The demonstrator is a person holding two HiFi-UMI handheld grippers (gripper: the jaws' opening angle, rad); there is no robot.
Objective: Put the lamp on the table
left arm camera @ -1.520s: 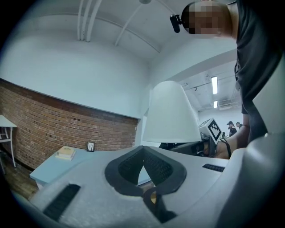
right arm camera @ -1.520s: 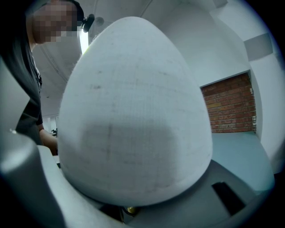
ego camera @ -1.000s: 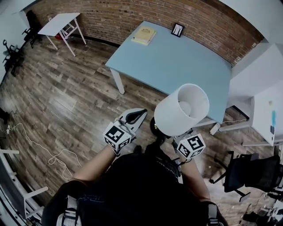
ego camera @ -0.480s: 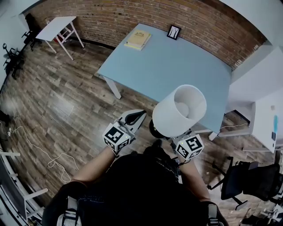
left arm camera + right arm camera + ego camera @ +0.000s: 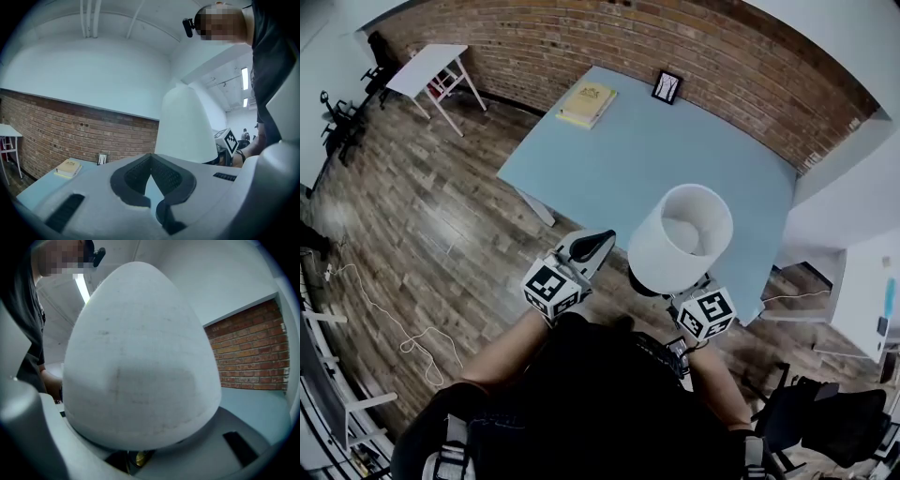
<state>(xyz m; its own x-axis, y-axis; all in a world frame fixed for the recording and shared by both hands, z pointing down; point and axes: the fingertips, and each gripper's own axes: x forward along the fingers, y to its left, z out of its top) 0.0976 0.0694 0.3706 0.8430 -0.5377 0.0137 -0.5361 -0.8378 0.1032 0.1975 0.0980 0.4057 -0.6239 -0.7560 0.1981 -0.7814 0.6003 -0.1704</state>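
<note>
Lamp (image 5: 680, 239) held up at the table's (image 5: 619, 159) near edge.
Right gripper (image 5: 667, 289) clamps its stem under the shade; left gripper (image 5: 598, 241) is closed on nothing beside it.

My left claw (image 5: 151, 185) is a pale grey moulded shell with black ribbed pads (image 5: 169, 176) cut in a V and a dark slot on either side. The right claw (image 5: 136, 458) has the same grey shell. Behind them sit the left cube (image 5: 548, 286) and right cube (image 5: 705, 312), white with black square markers. I wear a black short-sleeved top (image 5: 600, 394).
</note>
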